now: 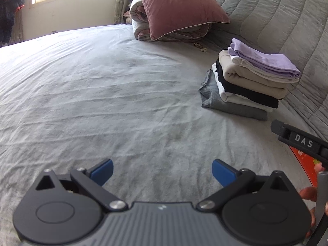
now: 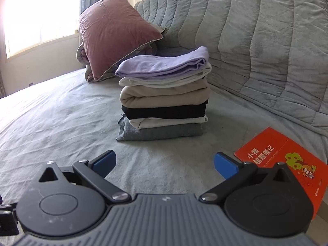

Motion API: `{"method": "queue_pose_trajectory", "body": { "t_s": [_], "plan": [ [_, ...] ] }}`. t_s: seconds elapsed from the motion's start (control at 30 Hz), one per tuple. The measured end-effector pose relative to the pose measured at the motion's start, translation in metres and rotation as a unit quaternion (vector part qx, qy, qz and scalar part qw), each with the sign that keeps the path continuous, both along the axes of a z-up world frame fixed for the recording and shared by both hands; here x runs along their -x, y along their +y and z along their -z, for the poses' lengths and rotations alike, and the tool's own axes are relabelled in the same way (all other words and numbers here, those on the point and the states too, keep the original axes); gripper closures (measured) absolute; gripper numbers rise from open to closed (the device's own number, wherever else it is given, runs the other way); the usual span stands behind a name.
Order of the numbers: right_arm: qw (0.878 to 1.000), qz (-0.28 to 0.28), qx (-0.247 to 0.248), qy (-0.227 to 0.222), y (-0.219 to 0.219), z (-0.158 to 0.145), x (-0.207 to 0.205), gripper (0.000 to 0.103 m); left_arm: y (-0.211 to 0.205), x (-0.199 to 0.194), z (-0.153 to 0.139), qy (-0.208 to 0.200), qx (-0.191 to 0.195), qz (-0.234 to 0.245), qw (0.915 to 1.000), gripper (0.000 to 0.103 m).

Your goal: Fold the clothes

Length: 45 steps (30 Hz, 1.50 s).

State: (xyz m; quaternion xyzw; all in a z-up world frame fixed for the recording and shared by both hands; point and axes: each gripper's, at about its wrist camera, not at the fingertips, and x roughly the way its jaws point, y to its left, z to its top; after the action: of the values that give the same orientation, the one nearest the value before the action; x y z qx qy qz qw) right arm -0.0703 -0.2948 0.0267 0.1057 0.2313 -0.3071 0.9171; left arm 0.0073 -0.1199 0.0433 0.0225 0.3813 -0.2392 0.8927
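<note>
A stack of folded clothes (image 1: 246, 82) (image 2: 164, 94) rests on the grey bed sheet (image 1: 102, 102) (image 2: 51, 112), a lilac garment (image 2: 164, 63) on top, then white, beige, black, white and grey layers. My left gripper (image 1: 163, 172) hovers open over bare sheet, well to the left of the stack, nothing between its blue pads. My right gripper (image 2: 165, 164) stands open just in front of the stack, empty as well. In the left wrist view, part of the right gripper's body (image 1: 299, 141) and a hand (image 1: 307, 192) show at the right edge.
A pink pillow (image 1: 180, 6) (image 2: 114, 30) leans on a rolled duvet (image 1: 141, 24) at the head of the bed. A quilted grey headboard cover (image 1: 287, 20) (image 2: 256, 41) rises behind the stack. An orange booklet (image 2: 287, 164) lies on the sheet at the right.
</note>
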Motion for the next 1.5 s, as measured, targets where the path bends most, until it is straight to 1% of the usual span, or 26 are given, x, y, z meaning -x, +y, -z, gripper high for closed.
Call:
{"method": "queue_pose_trajectory", "body": {
  "t_s": [0.2,0.37,0.47,0.7,0.9,1.0,1.2,1.5],
  "plan": [
    [1.0,0.012,-0.003,0.003,0.003,0.001,-0.002,0.0,0.006,0.0,-0.005,0.002,0.018,0.0,0.9998,0.001],
    [1.0,0.016,0.005,0.01,0.009,0.006,-0.007,0.0,0.01,0.001,-0.01,-0.004,0.024,0.0,0.9997,0.0],
    [1.0,0.018,-0.001,0.016,0.011,0.008,-0.01,0.0,0.014,0.0,-0.01,-0.006,0.027,-0.009,0.9996,0.0],
    [1.0,0.013,-0.007,0.01,0.014,0.007,-0.006,0.0,0.02,-0.004,-0.01,-0.013,0.031,-0.032,0.9989,0.001],
    [1.0,0.023,-0.015,0.004,0.006,0.006,-0.002,0.0,0.016,-0.003,-0.007,-0.018,0.02,-0.028,0.9992,0.001],
    [0.999,0.025,-0.025,-0.003,0.001,0.004,0.003,0.0,0.012,0.0,-0.005,-0.02,0.012,-0.025,0.9994,0.001],
    [0.999,0.024,-0.029,-0.006,-0.003,0.003,0.009,0.0,0.005,0.005,-0.001,-0.024,-0.009,-0.019,0.9995,0.001],
    [0.999,0.028,-0.041,-0.013,-0.007,0.002,0.013,0.0,-0.001,0.009,0.002,-0.023,-0.021,-0.006,0.9995,0.0]
  ]
}}
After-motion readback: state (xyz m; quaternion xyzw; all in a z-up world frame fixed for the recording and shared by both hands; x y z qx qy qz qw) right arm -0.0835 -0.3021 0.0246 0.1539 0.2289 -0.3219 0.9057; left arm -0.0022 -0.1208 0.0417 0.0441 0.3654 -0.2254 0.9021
